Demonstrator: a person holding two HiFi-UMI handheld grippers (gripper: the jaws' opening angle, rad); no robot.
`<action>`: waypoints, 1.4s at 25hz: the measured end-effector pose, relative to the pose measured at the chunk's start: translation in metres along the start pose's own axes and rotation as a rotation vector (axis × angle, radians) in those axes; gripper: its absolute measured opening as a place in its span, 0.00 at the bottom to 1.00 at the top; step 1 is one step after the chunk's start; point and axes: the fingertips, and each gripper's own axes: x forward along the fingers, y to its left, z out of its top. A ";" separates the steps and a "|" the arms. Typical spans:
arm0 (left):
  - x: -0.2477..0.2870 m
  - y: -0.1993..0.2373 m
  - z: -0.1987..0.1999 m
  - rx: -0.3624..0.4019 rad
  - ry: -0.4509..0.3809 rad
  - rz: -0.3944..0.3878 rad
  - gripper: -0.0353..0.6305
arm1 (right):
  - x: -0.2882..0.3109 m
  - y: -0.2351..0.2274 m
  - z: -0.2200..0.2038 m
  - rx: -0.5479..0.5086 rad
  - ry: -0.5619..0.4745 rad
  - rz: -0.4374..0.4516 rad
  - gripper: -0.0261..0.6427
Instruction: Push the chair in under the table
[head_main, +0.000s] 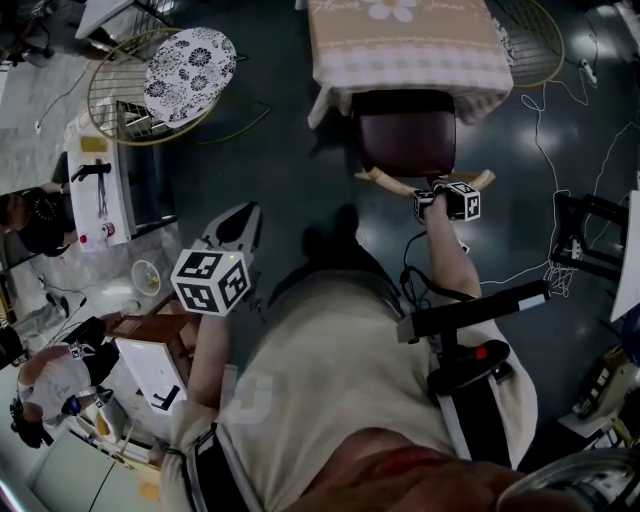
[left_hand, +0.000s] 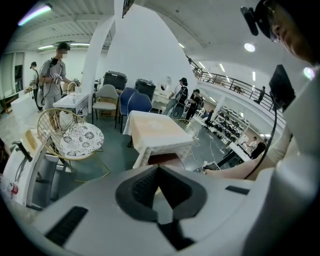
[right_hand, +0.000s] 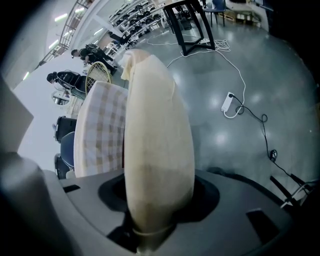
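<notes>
Right tool (head_main: 437, 193) clenched on chair (head_main: 405, 135) top rail, seat partly under table (head_main: 400, 55); left tool (head_main: 243, 218) closed, empty, well apart.

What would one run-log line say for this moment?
stage: chair not yet fully under table | right gripper: shut on backrest | left gripper: shut, empty
</notes>
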 end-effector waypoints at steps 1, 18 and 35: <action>0.000 0.000 0.000 0.000 0.000 0.000 0.06 | 0.001 0.002 0.000 -0.001 0.000 0.002 0.33; 0.004 0.012 -0.004 0.003 0.029 0.001 0.06 | 0.009 0.008 -0.004 0.013 -0.009 -0.002 0.32; -0.010 0.019 -0.016 -0.031 0.037 0.038 0.06 | 0.003 0.019 0.009 -0.007 0.007 0.011 0.33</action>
